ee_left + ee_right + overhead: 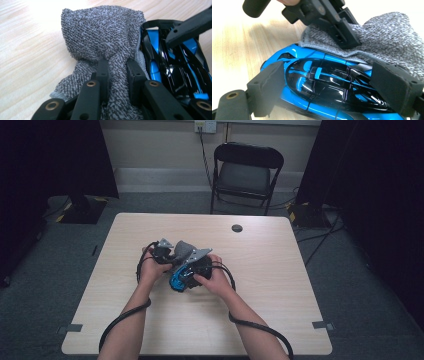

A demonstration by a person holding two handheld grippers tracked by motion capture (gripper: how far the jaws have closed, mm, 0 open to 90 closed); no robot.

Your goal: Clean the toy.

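Two grippers met mid-table: the left gripper point(117, 75) pinched a grey terry cloth point(105, 37), while the right gripper point(332, 87) clamped a glossy blue-and-black toy car point(324, 85) just right of it.

Both forearms meet at the counter's middle, each hand gripping its tool close beside the other.

The left forearm comes in from 7 o'clock and the right from 5 o'clock in the high view, angling inward until the left hand point(151, 269) and right hand point(212, 279) sit near each other, cables looping back past each wrist. The left gripper point(118, 72) has its jaws drawn close, pinching a fold of grey cloth point(105, 42) toward 12 o'clock. The right gripper point(325, 86) holds its jaws wide, pads pressed at 9 and 3 o'clock on a blue toy car point(322, 92).
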